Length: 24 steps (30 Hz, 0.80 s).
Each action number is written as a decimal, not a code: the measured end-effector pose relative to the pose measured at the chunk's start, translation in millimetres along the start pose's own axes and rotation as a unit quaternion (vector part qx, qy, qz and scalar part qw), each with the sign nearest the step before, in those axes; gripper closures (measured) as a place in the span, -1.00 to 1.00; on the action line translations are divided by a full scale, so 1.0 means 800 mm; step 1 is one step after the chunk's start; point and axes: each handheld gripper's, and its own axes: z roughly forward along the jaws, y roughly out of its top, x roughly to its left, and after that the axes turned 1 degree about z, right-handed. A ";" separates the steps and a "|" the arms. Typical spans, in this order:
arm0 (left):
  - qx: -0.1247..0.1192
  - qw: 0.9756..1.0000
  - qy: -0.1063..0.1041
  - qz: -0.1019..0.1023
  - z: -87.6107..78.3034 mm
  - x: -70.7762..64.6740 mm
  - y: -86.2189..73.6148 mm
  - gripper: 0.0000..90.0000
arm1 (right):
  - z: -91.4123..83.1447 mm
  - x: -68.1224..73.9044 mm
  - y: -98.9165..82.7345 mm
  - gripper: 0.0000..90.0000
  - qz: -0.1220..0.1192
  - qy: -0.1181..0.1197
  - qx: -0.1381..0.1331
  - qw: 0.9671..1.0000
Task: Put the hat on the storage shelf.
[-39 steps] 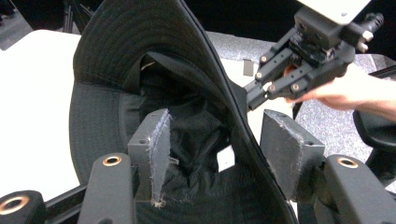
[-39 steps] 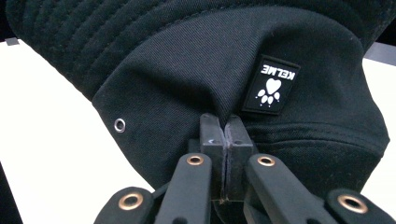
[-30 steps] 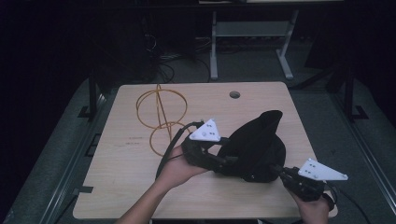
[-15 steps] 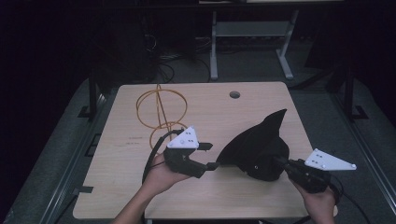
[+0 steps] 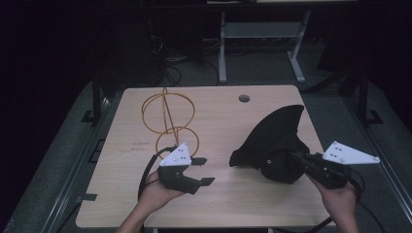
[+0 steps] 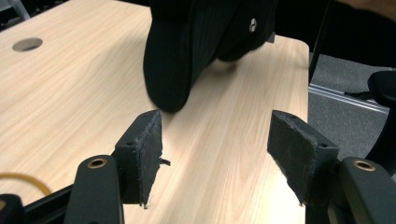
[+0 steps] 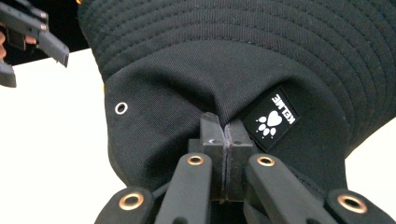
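Note:
A black bucket hat (image 5: 274, 143) stands tilted on the right half of the wooden table (image 5: 214, 114), its brim raised. My right gripper (image 5: 297, 159) is shut on the hat's crown fabric; in the right gripper view the jaws pinch the cloth (image 7: 224, 140) beside a white paw-print label (image 7: 273, 116). My left gripper (image 5: 203, 171) hangs open above the table's front middle, apart from the hat. In the left gripper view its two pads (image 6: 147, 156) stand wide with bare wood between them, and the hat (image 6: 187, 51) lies beyond.
An orange wire frame of rings (image 5: 167, 119) stands on the table's left half, just behind the left gripper. A round cable hole (image 5: 244, 98) sits near the far edge. A metal stand (image 5: 262, 34) is on the floor behind the table.
My left gripper has let go of the hat and drawn back to the left, now open. The right gripper has pulled the hat rightward and tipped its brim up.

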 end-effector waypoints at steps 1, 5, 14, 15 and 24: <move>0.000 1.000 0.003 0.001 -0.001 0.000 -0.004 -0.22 | 0.000 0.000 0.004 0.99 -0.003 0.000 0.001 1.000; -0.005 1.000 0.019 0.001 -0.004 0.000 -0.016 -0.22 | 0.002 -0.001 0.020 0.99 -0.016 0.000 -0.001 1.000; -0.014 1.000 0.017 -0.017 -0.001 0.002 -0.040 -0.23 | 0.008 -0.001 0.049 0.99 -0.030 0.008 -0.005 0.999; -0.017 1.000 0.012 -0.020 -0.001 0.004 -0.041 -0.22 | 0.008 0.000 0.052 0.99 -0.032 0.010 -0.005 0.999; -0.016 1.000 0.007 -0.024 0.003 0.005 -0.049 -0.29 | 0.019 0.002 0.080 0.99 -0.040 0.025 -0.012 0.999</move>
